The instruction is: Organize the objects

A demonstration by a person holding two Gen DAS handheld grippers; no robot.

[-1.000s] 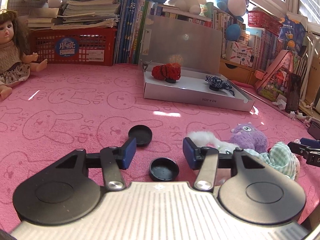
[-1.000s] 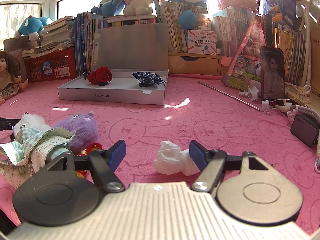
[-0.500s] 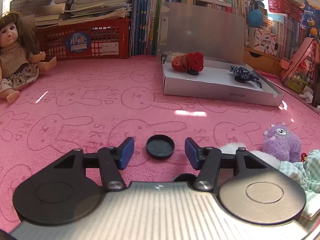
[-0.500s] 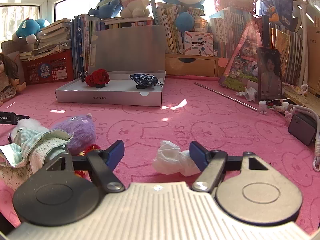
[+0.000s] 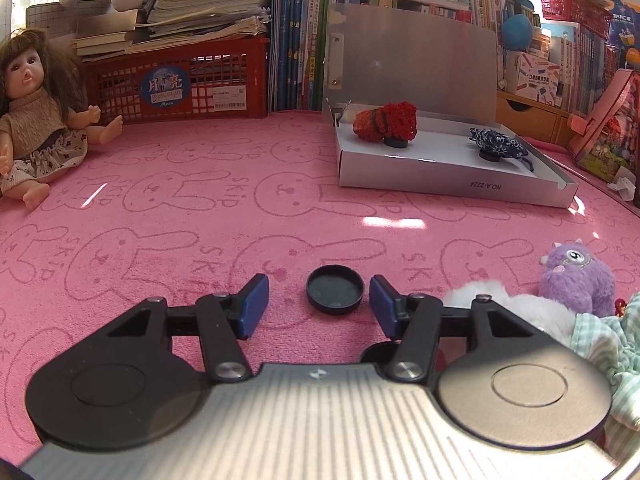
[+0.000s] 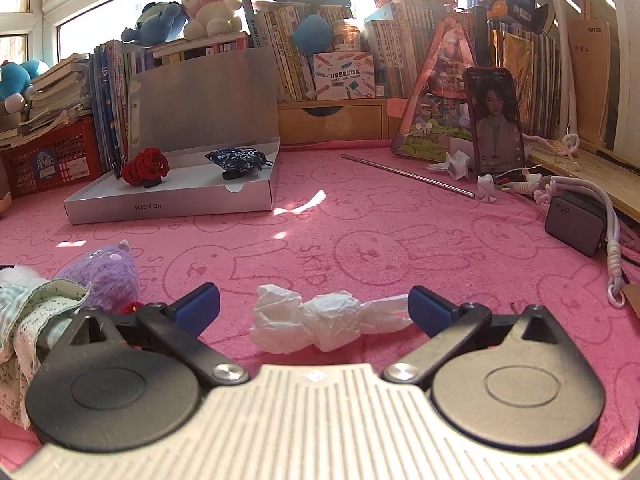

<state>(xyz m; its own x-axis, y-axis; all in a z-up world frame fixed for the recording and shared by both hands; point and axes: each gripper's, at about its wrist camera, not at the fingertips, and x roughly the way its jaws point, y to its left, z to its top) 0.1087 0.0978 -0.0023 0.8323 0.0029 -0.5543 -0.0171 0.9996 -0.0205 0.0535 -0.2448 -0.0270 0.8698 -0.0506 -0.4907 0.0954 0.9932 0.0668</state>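
Note:
My left gripper [image 5: 318,306] is open, its blue pads on either side of a black round cap [image 5: 335,288] that lies on the pink mat. A second black cap [image 5: 380,354] peeks out under the right finger. My right gripper [image 6: 316,306] is open wide around a crumpled white tissue [image 6: 316,322] on the mat. A shallow grey box [image 5: 452,182] holds a red knitted piece [image 5: 386,122] and a blue patterned piece [image 5: 498,142], each on a black cap; the box also shows in the right wrist view [image 6: 172,204].
A purple plush [image 5: 576,278], white plush and checked cloth [image 5: 608,344] lie at my left gripper's right. A doll [image 5: 38,112] and red basket [image 5: 176,82] stand at the back left. A metal rod [image 6: 408,176], phone [image 6: 496,120], charger [image 6: 574,224] and cables are at the right.
My left gripper moved forward to the far black cap, which now lies between its pads; the near cap slid under it. My right gripper opened wider around the tissue.

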